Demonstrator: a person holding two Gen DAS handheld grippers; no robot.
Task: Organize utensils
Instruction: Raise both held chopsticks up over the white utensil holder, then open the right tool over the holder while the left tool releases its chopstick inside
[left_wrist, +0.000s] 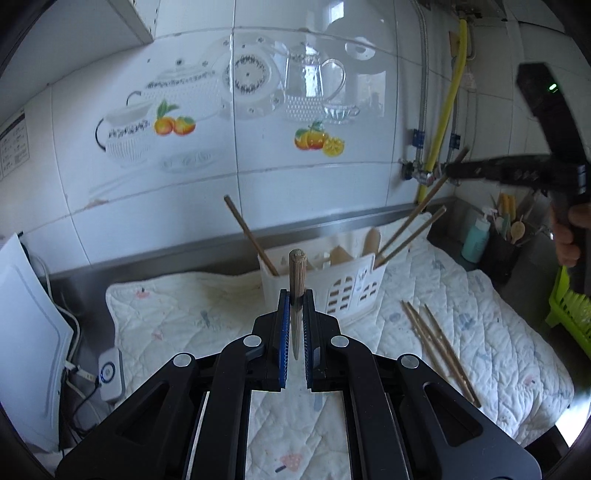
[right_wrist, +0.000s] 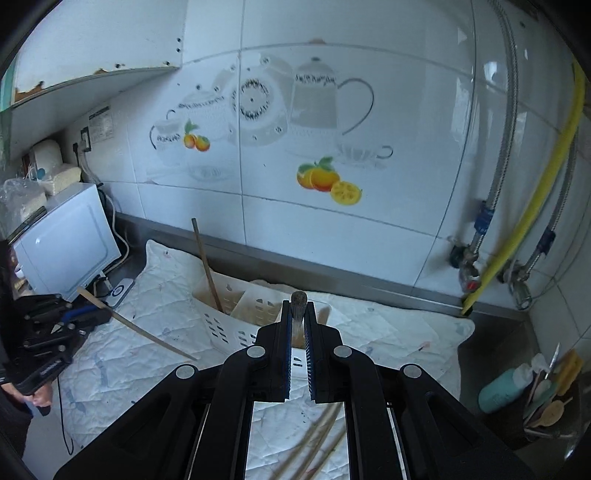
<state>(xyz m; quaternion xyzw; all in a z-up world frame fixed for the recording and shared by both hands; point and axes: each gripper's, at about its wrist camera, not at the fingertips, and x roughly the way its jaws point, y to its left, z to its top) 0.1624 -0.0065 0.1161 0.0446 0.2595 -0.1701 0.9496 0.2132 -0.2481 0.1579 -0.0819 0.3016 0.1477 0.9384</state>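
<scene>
- Along the left edge of the counter: white appliance (right_wrist: 66, 240) by the tiled wall, with a small white device (left_wrist: 110, 373) and cables beside it.
- Quilted white mat (left_wrist: 177, 317) spread over the counter, under everything listed below.
- Left gripper (left_wrist: 296, 306): jaws pinched on one wooden chopstick (left_wrist: 296, 280), held above the mat, end-on to the left wrist camera.
- White slotted utensil basket (left_wrist: 351, 291) standing on the mat near the wall; several chopsticks (left_wrist: 410, 236) and wooden handles lean out of it.
- Loose chopsticks (left_wrist: 439, 347) lying on the mat just right of the basket.
- Right gripper (right_wrist: 298, 314): jaws clamped on another chopstick (right_wrist: 298, 301), above the basket.
- Far right corner: dark holder of utensils (right_wrist: 550, 410), teal bottle (right_wrist: 498, 395), green rack (left_wrist: 570, 306).
</scene>
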